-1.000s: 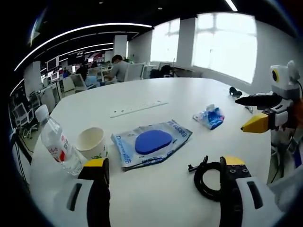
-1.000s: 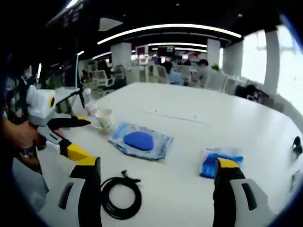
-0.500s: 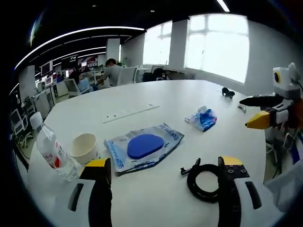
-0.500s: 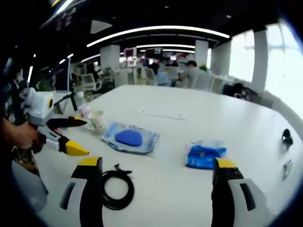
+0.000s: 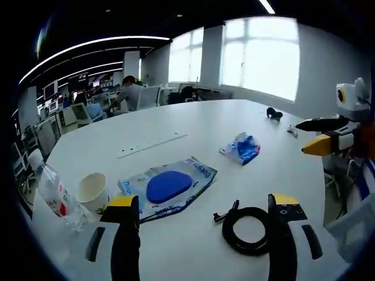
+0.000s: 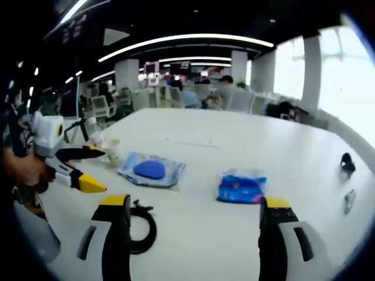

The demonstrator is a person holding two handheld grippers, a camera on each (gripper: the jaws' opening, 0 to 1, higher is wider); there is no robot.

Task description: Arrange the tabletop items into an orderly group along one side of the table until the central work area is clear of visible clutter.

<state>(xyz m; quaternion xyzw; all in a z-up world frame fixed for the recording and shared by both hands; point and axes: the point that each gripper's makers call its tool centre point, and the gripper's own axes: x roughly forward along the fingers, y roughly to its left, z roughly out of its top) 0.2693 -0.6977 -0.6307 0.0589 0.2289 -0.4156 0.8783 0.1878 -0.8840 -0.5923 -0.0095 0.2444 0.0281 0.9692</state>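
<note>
On the white table (image 5: 193,120) lie a clear packet with a blue pad (image 5: 167,187), a blue tissue packet (image 5: 240,147) and a black coiled cable (image 5: 246,228). A paper cup (image 5: 92,190) and a water bottle (image 5: 53,196) stand at the left. My left gripper (image 5: 202,202) is open above the near edge, between pad packet and cable. My right gripper (image 5: 302,138) hangs open at the right, off the table's side. In the right gripper view my right gripper (image 6: 194,202) is open with the tissue packet (image 6: 241,186) ahead, the cable (image 6: 140,225) by its left jaw, and the left gripper (image 6: 105,171) at left.
A white power strip (image 5: 153,144) lies flat further back. A small black object (image 5: 273,113) and a small pale item (image 5: 291,132) rest near the far right edge. Office desks, chairs and seated people (image 5: 130,93) fill the room behind. Windows (image 5: 258,55) light the right side.
Both cameras have shifted, so the table items slide left in each view. Nothing on the table has moved. Both grippers stay open.
</note>
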